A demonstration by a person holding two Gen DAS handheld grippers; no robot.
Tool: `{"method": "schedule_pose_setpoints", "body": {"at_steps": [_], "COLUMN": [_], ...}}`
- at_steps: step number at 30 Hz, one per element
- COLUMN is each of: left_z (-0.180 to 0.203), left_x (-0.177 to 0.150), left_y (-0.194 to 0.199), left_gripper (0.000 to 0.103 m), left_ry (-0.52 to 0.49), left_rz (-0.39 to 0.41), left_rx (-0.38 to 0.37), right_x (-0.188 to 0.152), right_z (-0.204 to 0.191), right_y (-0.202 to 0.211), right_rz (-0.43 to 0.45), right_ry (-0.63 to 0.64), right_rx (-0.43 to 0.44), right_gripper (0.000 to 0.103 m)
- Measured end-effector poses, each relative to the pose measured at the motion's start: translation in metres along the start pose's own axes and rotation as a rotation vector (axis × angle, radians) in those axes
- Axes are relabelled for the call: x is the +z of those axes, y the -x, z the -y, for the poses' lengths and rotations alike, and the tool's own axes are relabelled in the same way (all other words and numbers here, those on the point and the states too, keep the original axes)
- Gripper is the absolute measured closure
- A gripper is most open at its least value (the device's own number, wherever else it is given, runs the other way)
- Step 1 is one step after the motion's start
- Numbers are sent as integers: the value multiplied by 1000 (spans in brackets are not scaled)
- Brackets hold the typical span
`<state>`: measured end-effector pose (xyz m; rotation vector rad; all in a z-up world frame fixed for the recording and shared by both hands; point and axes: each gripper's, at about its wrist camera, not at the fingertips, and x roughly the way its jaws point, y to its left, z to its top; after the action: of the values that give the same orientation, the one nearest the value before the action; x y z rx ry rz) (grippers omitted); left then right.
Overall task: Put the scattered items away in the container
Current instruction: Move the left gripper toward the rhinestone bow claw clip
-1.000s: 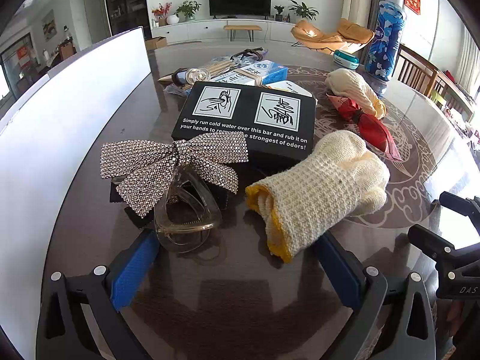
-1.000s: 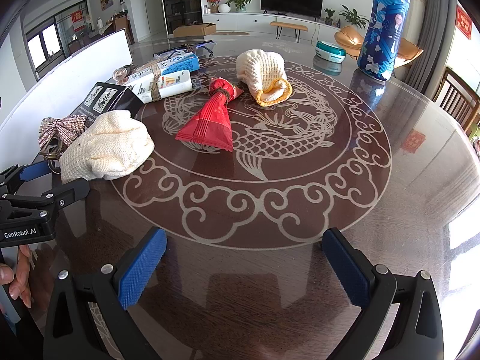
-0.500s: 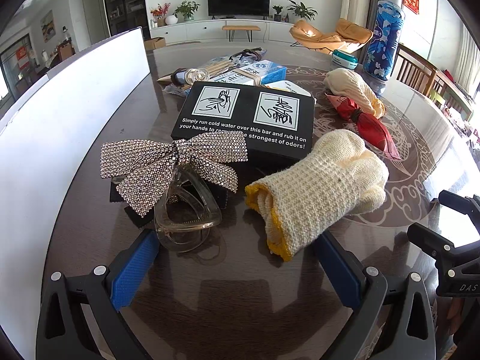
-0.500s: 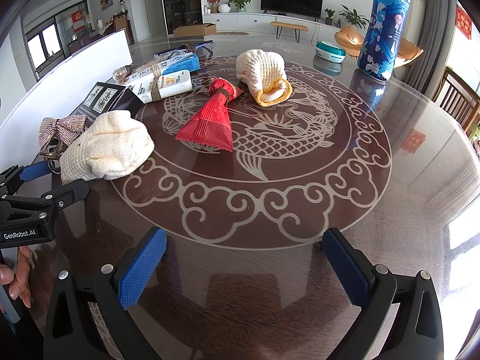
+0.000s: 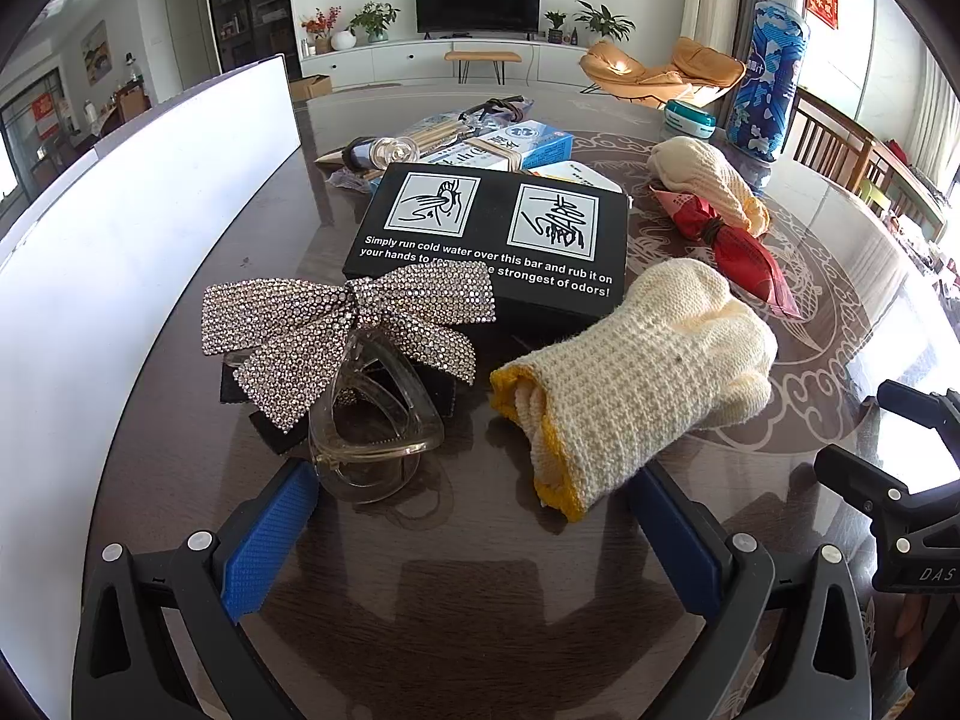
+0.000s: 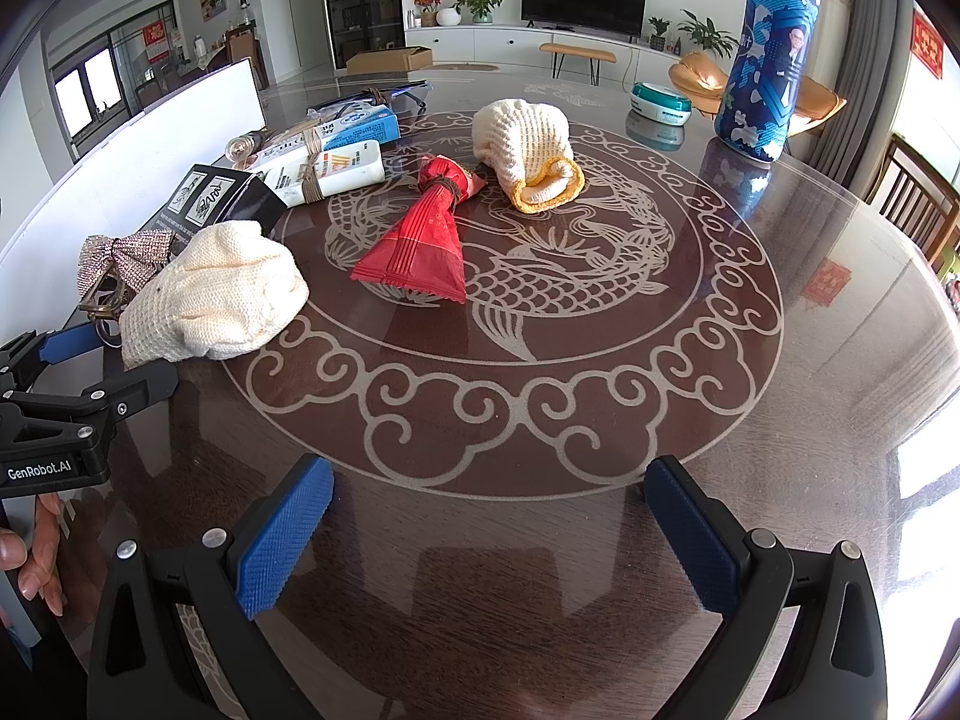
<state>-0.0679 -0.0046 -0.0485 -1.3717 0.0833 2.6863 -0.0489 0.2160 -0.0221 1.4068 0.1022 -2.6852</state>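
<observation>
My left gripper stands open low over the dark round table. Just ahead of its fingers lie a rhinestone bow hair clip on the left and a rolled cream glove with a yellow cuff on the right. Behind them sits a black box with white pictures and text. The white container stands along the left. My right gripper is open over bare tabletop. Farther ahead lie a red packet and a second cream glove.
A bundle of boxes and a white bottle tied with cord lies behind the black box. A tall blue canister and a teal-rimmed round case stand at the far right. A hand holds the left gripper.
</observation>
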Motion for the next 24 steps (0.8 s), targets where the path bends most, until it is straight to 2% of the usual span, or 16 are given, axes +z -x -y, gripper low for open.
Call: {"method": "schedule_pose_setpoints", "body": {"at_steps": [15, 24], "left_z": [0, -3], "left_x": [0, -4], "left_y": [0, 4], "left_gripper": [0, 0], "left_ry": [-2, -13], "left_rz": [-2, -32], "left_rx": [-3, -4], "right_x": [0, 0], "right_z": [0, 0], "right_y": [0, 0], "right_rz": [1, 2], "right_ry": [0, 0], "right_rx": [-1, -1], "right_gripper": [0, 0]}}
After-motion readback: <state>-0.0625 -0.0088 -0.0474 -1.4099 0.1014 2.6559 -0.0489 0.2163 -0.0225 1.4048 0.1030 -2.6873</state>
